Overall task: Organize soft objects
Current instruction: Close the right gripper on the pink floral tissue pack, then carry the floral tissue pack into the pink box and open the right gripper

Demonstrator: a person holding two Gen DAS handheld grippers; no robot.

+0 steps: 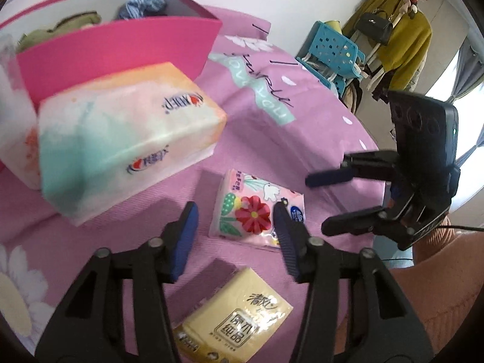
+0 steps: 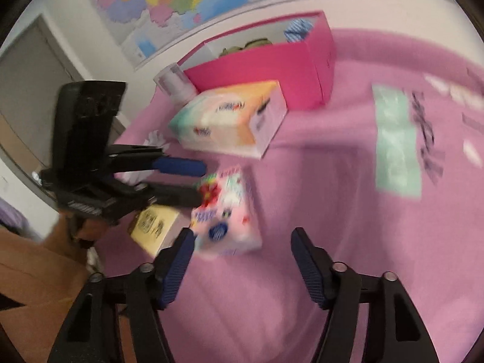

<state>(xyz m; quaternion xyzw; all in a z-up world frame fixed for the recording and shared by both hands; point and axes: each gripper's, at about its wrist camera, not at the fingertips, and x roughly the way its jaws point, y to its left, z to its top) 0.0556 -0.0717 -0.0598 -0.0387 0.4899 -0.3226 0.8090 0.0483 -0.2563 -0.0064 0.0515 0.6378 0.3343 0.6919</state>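
Note:
A small floral tissue pack (image 1: 257, 208) (image 2: 227, 211) lies flat on the pink bedsheet (image 1: 302, 127). My left gripper (image 1: 236, 208) (image 2: 199, 181) hangs over it with its jaws apart. The right-hand fingertip overlaps the pack and the left-hand pad stands clear of it. My right gripper (image 2: 242, 236) (image 1: 317, 204) is open just beside the same pack, with nothing pressed between its pads. A yellow tissue pack (image 1: 236, 323) (image 2: 154, 227) lies close by. A large pastel tissue pack (image 1: 127, 139) (image 2: 230, 118) rests in front of the pink box (image 1: 121, 48) (image 2: 266, 66).
The pink box holds a green cloth (image 1: 60, 27) and a blue checked cloth (image 1: 142, 3). A clear-wrapped white roll (image 2: 175, 84) stands left of the box. A blue chair (image 1: 332, 51) and a clothes rack (image 1: 399, 30) are beyond the bed's edge. An orange sleeve (image 1: 447, 287) is at the lower right.

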